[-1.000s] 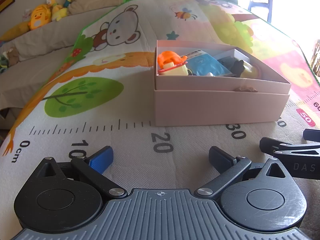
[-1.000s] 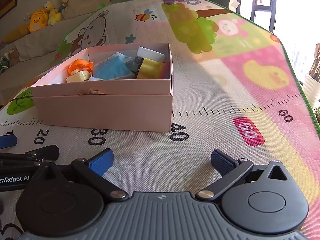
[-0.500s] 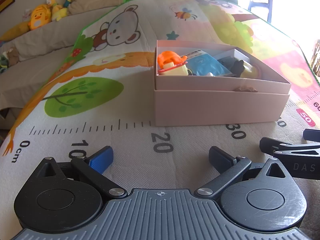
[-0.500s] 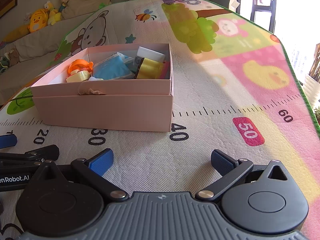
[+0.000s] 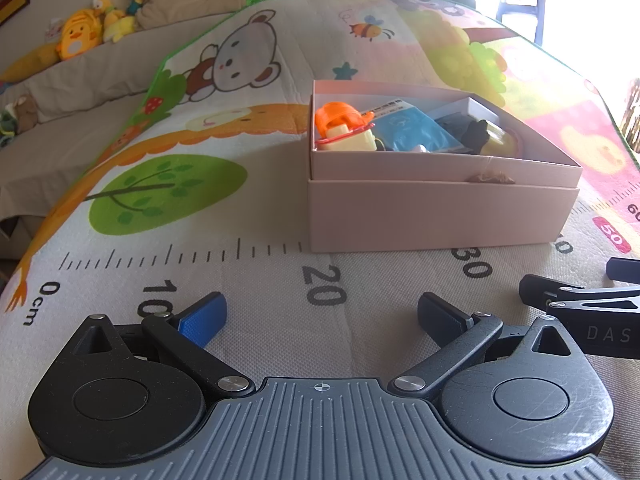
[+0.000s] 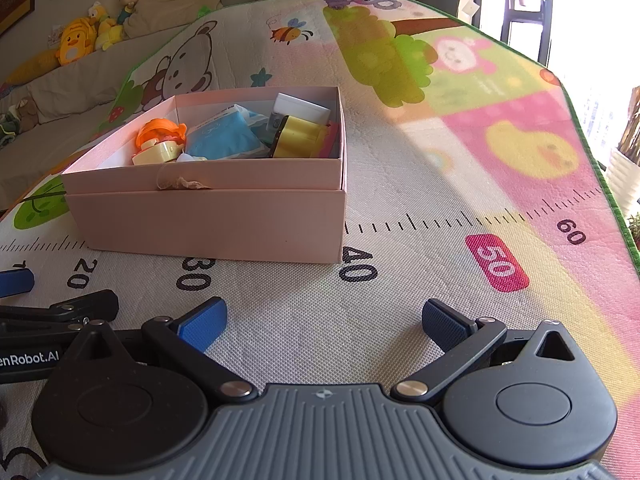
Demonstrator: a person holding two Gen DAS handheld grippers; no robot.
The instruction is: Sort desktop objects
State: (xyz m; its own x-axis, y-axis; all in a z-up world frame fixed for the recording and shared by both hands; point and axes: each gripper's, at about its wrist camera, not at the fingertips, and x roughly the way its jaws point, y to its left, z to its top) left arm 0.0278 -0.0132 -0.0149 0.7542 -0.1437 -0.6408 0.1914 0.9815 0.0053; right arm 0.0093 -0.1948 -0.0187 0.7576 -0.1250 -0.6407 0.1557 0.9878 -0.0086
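Note:
A pink cardboard box (image 5: 436, 216) (image 6: 216, 220) stands on the printed play mat. Inside lie an orange and cream toy (image 5: 344, 130) (image 6: 160, 142), a blue packet (image 5: 416, 132) (image 6: 224, 140), a yellow item (image 6: 298, 136) (image 5: 500, 142), a black item (image 5: 476, 132) and a white box (image 6: 302, 108). My left gripper (image 5: 322, 314) rests low on the mat in front of the box, open and empty. My right gripper (image 6: 324, 320) sits to the right of it, open and empty, near the 40 mark.
The play mat (image 5: 160, 184) (image 6: 500, 160) carries a ruler print along its front. Plush toys (image 5: 76, 38) line a covered sofa at the back left. Each view shows the other gripper's fingers (image 5: 568, 300) (image 6: 64, 306) at its side edge. A bright window lies to the right.

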